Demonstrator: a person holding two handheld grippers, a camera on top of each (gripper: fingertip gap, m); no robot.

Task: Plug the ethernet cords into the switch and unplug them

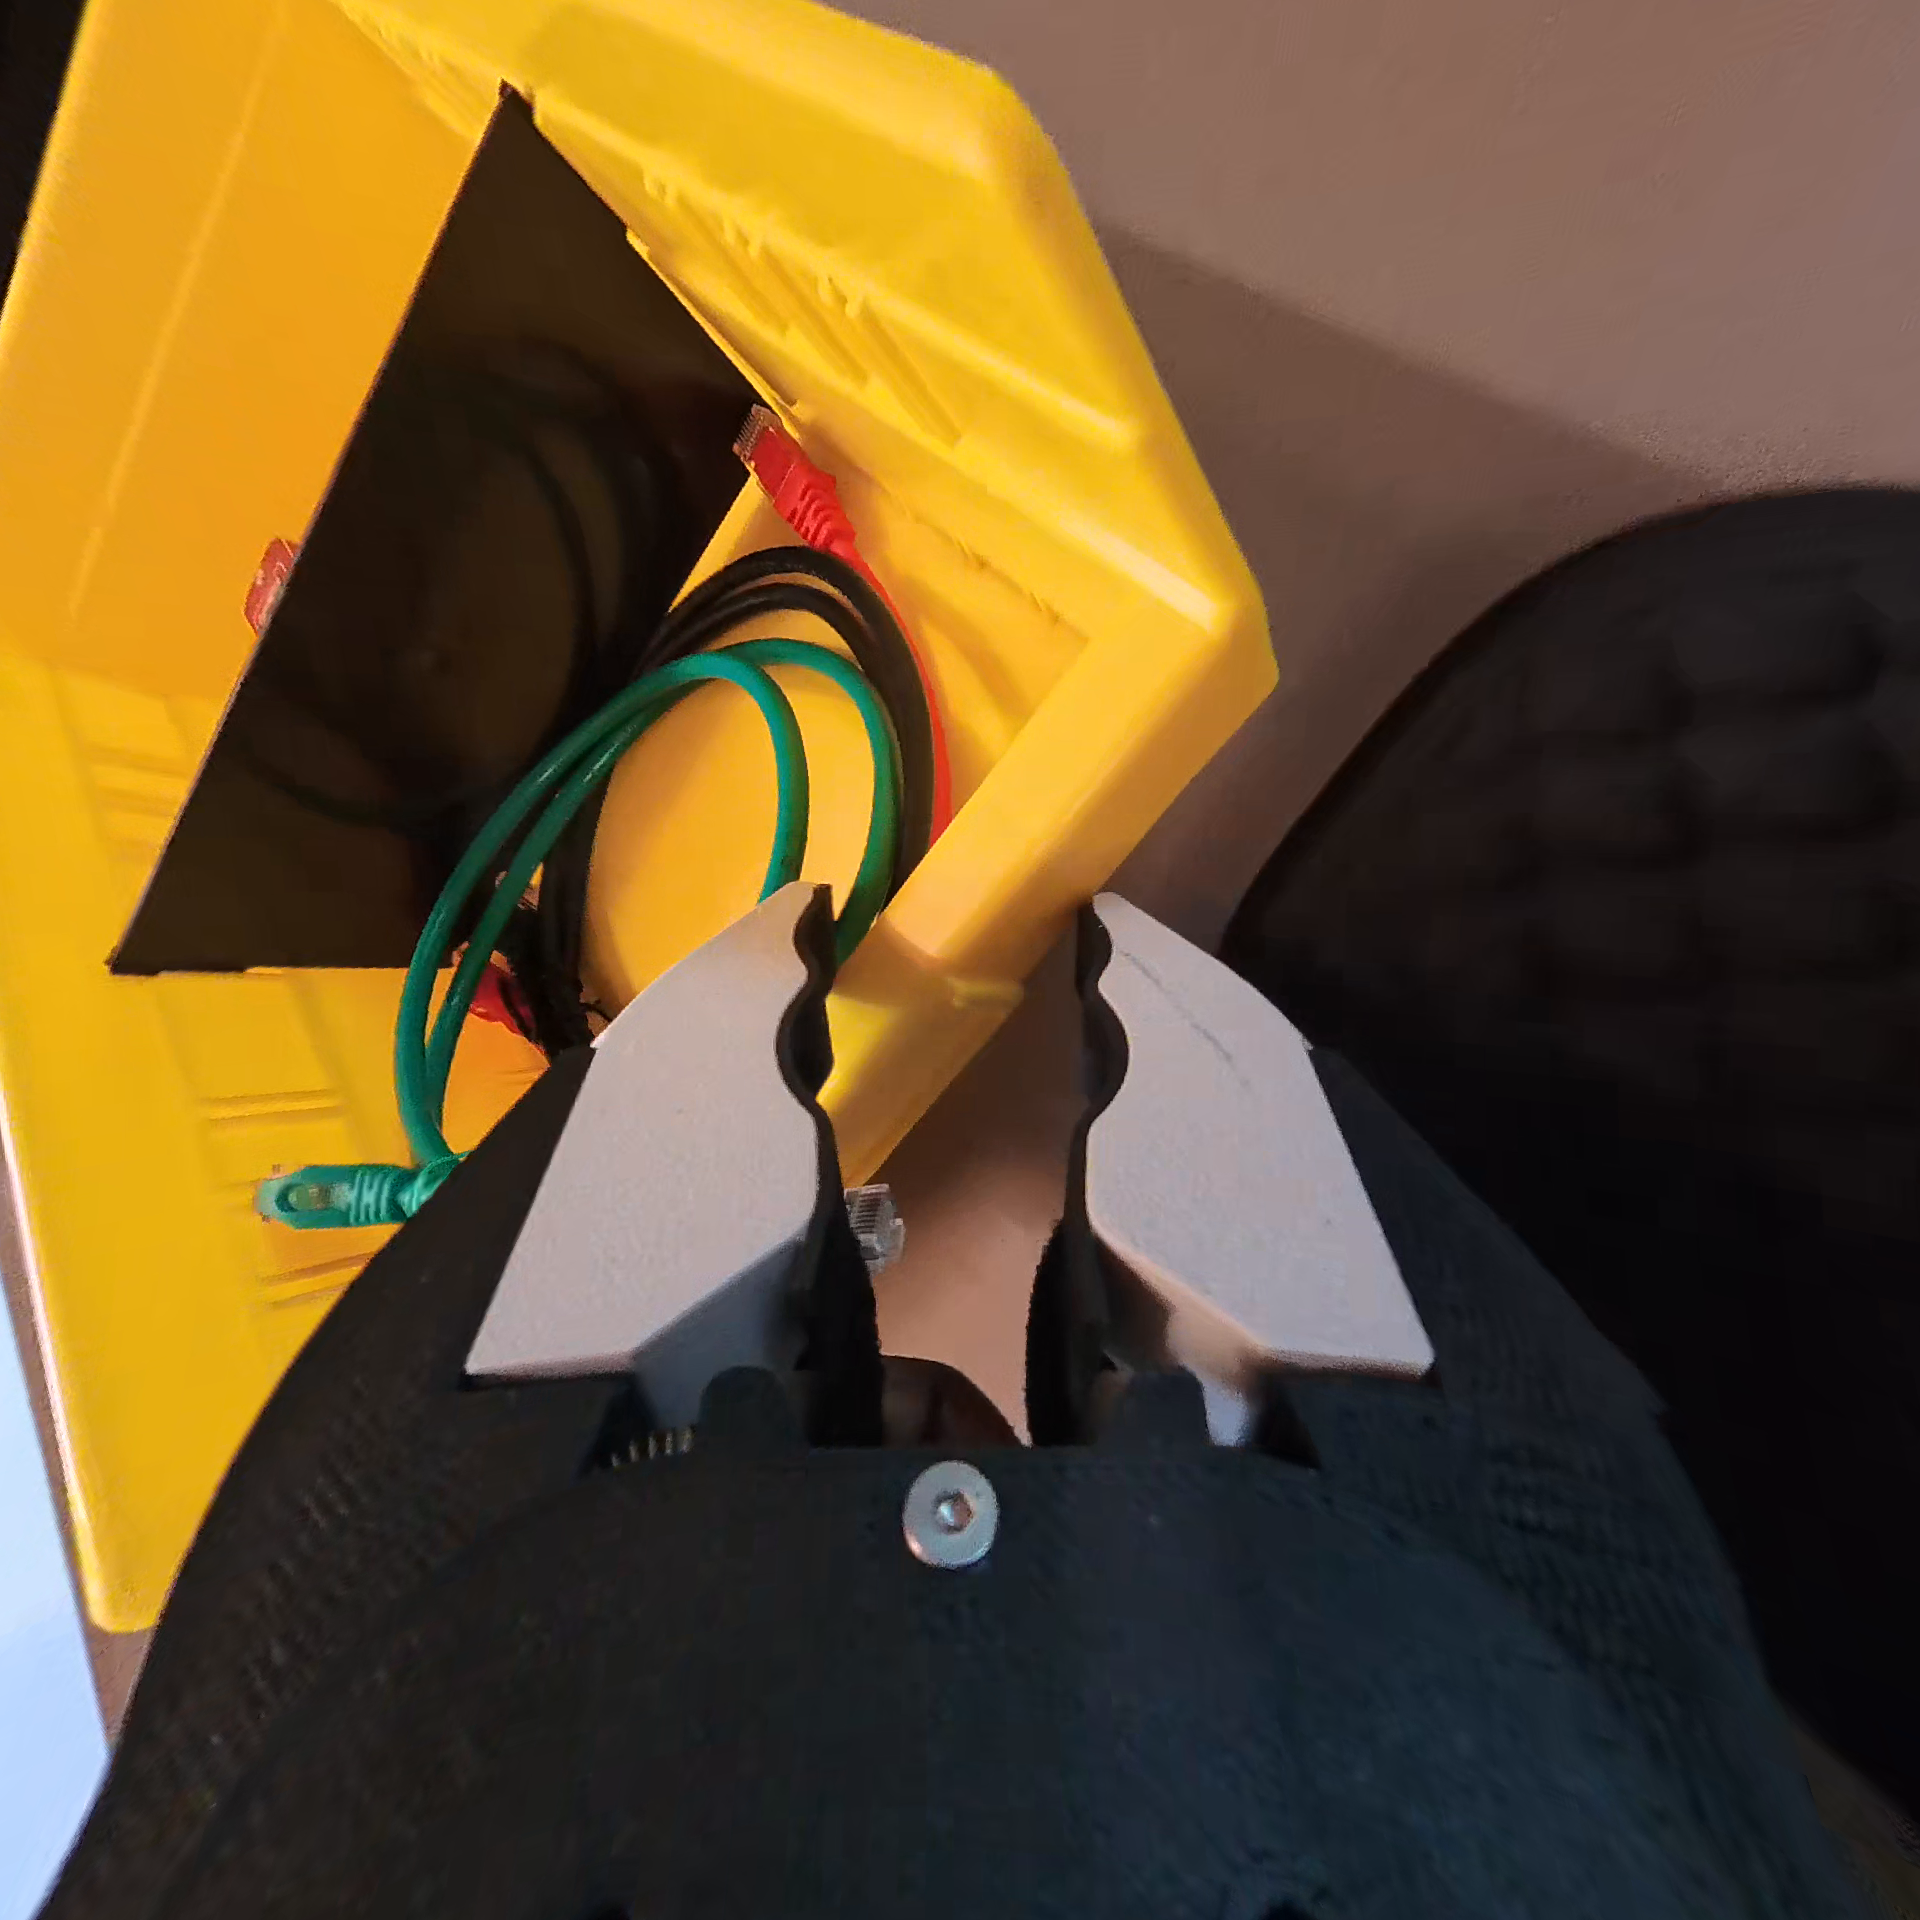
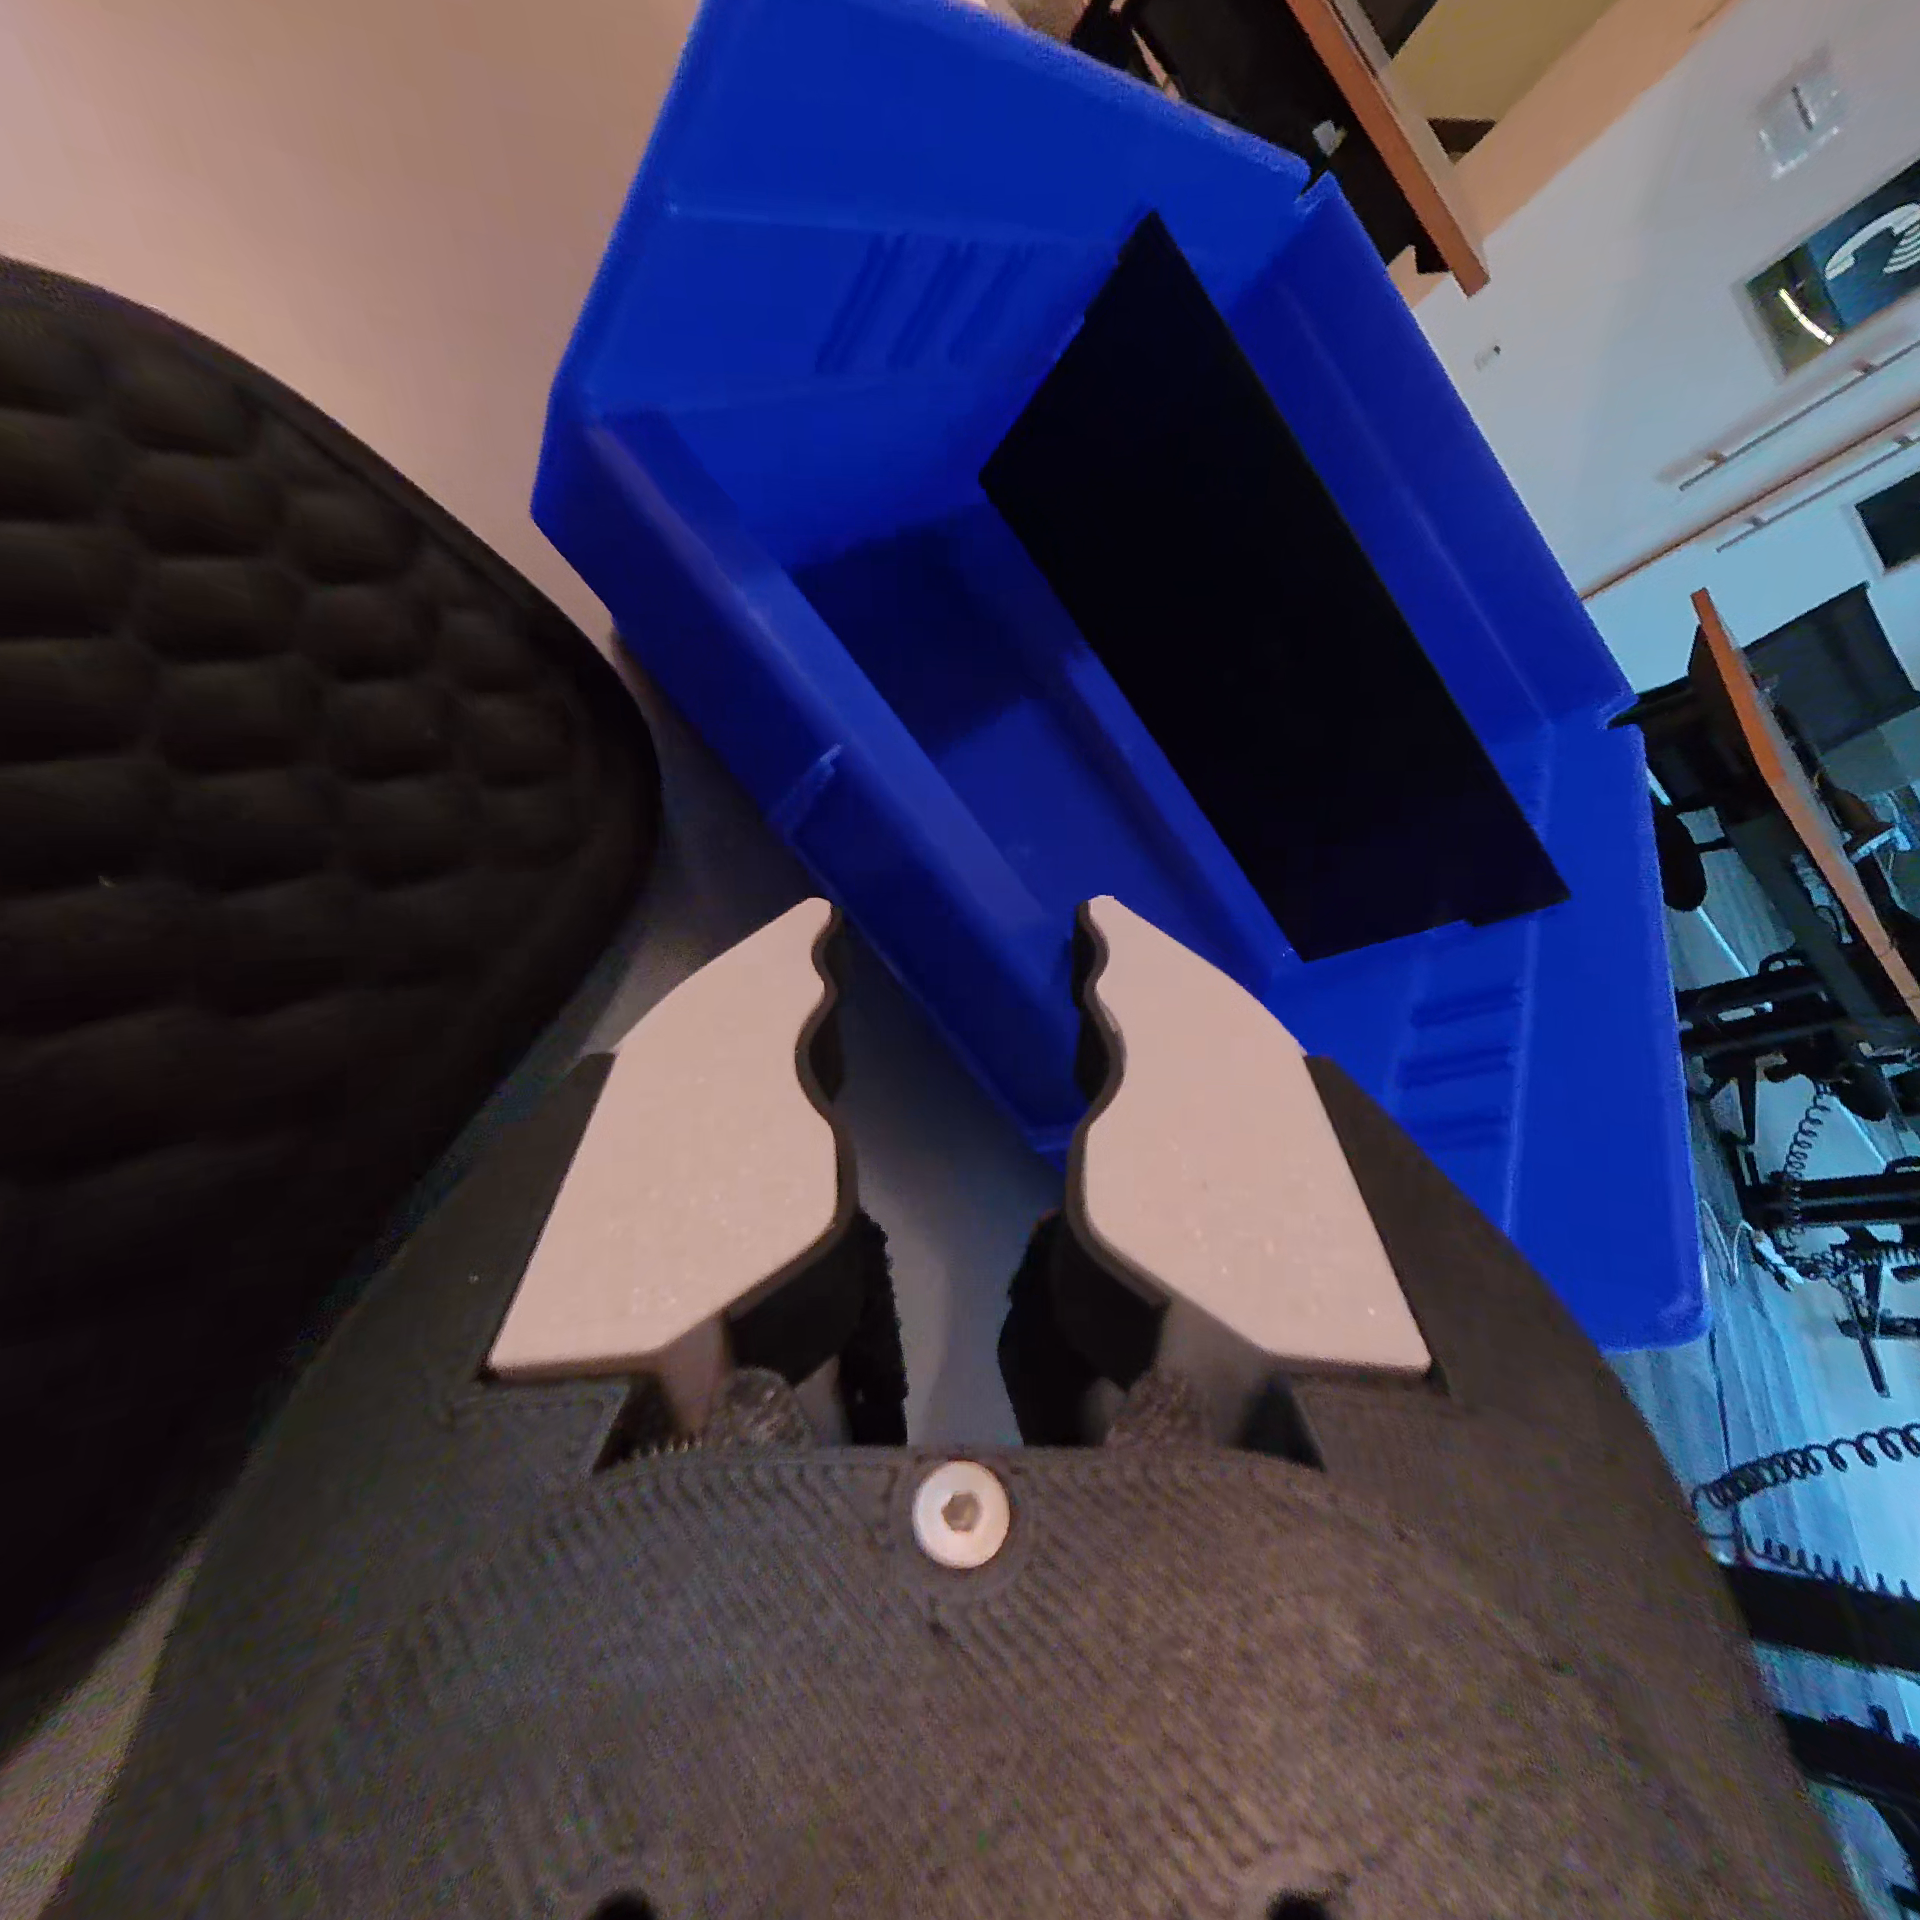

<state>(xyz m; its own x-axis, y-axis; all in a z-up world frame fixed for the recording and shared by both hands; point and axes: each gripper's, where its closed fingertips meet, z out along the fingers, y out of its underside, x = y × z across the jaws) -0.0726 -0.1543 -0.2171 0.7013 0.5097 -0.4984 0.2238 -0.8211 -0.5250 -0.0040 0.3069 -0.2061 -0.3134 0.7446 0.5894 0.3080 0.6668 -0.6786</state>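
A yellow bin [image 1: 935, 343] holds coiled ethernet cords: a green cord [image 1: 665, 717] with its plug [image 1: 332, 1195] near the bin's front, a red cord with its plug [image 1: 795, 483] at the far wall, and black cords [image 1: 790, 592]. A clear plug [image 1: 873, 1226] shows just past the bin's corner, between my left fingers. My left gripper [image 1: 956, 914] is open and empty, its left finger over the bin's near corner. My right gripper [image 2: 956, 925] is open and empty in front of a blue bin [image 2: 935, 312]. No switch is in view.
A black divider panel [image 1: 416, 582] stands in the yellow bin, another [image 2: 1278, 623] in the blue bin. A black padded mat [image 1: 1610, 1039], also in the right wrist view [image 2: 260, 727], lies between the bins on the pale table. Desks and chairs [image 2: 1787, 831] stand beyond. The left gripper's tips are roughly 45 cm from the right gripper's.
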